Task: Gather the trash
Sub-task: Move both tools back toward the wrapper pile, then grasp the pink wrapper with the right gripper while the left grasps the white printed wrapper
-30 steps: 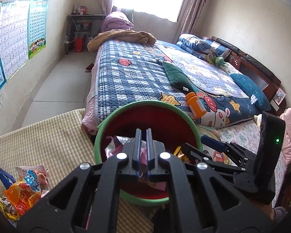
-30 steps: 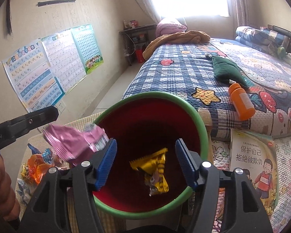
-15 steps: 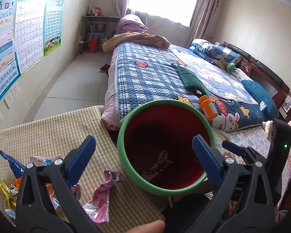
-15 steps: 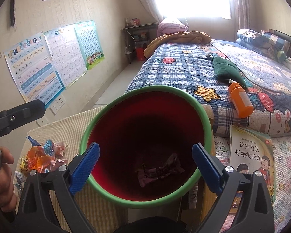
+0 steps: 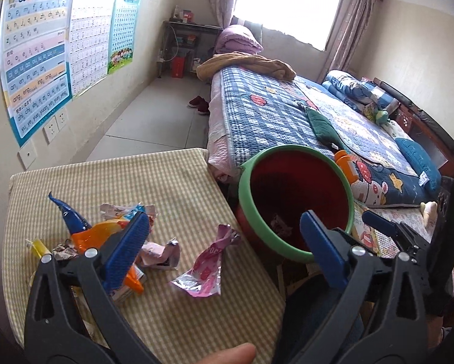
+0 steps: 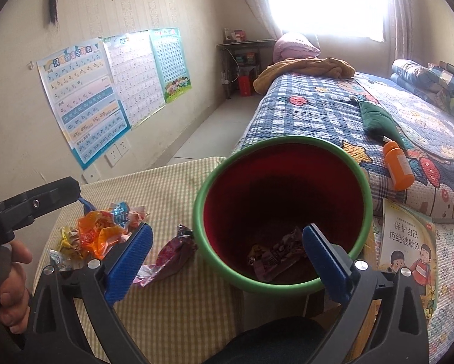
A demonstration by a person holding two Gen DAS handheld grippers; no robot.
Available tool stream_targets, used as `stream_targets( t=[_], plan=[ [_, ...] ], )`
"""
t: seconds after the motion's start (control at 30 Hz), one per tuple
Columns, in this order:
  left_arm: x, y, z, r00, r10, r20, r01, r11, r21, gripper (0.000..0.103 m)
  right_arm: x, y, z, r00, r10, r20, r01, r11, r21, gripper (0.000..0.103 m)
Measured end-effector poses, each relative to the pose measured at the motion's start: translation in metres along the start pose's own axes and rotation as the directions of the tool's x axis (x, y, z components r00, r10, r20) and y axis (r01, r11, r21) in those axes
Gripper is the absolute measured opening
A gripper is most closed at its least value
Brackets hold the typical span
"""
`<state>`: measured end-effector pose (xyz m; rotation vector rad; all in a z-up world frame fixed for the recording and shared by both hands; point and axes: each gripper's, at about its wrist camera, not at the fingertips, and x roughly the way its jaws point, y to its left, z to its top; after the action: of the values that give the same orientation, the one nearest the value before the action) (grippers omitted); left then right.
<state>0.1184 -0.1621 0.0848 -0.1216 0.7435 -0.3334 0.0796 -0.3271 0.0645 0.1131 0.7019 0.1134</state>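
Both your tools empty: left tool (image 5: 223, 242) wide open, right tool (image 6: 227, 257) still opening. Wrappers (image 5: 105, 236) piled on the checked bench (image 5: 166, 182); pink wrapper (image 5: 207, 268) beside the red bin (image 6: 283, 209), bed (image 6: 317, 115) behind.

I am looking into a home bedroom: a bed (image 5: 287, 115) with a blue checked quilt (image 6: 311, 112) is filling the right side. Children's alphabet posters (image 5: 35, 60) are hanging on the wall, and daylight is coming through a curtained window (image 5: 290, 3).
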Motion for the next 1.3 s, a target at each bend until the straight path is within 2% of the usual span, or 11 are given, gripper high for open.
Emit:
stream_targets(
  t=[0.17, 0.37, 0.73, 1.03, 1.3],
  plan=[
    [-0.022, 0.031, -0.017, 0.999, 0.049, 0.001, -0.049, 0.998, -0.042, 0.097, -0.002, 0.032, -0.003, 0.999, 0.041, -0.004, -0.041, 0.999, -0.035, 0.096],
    [-0.047, 0.076, -0.042, 0.993, 0.118, -0.007, -0.118, 0.986, -0.119, 0.097, 0.009, 0.073, -0.016, 0.993, 0.101, -0.056, -0.106, 0.991, -0.084, 0.096],
    [-0.079, 0.151, -0.095, 0.972, 0.222, -0.072, -0.233, 0.943, -0.239, 0.097, 0.043, 0.126, -0.046, 0.975, 0.148, -0.166, -0.166, 0.98, -0.105, 0.096],
    [-0.069, 0.188, -0.128, 0.953, 0.239, -0.187, -0.288, 0.906, -0.309, 0.097, 0.062, 0.133, -0.059, 0.966, 0.132, -0.224, -0.158, 0.982, -0.101, 0.096],
    [-0.039, 0.2, -0.151, 0.934, 0.202, -0.294, -0.295, 0.9, -0.32, 0.097, 0.081, 0.124, -0.065, 0.96, 0.106, -0.26, -0.129, 0.989, -0.075, 0.096]
  ],
)
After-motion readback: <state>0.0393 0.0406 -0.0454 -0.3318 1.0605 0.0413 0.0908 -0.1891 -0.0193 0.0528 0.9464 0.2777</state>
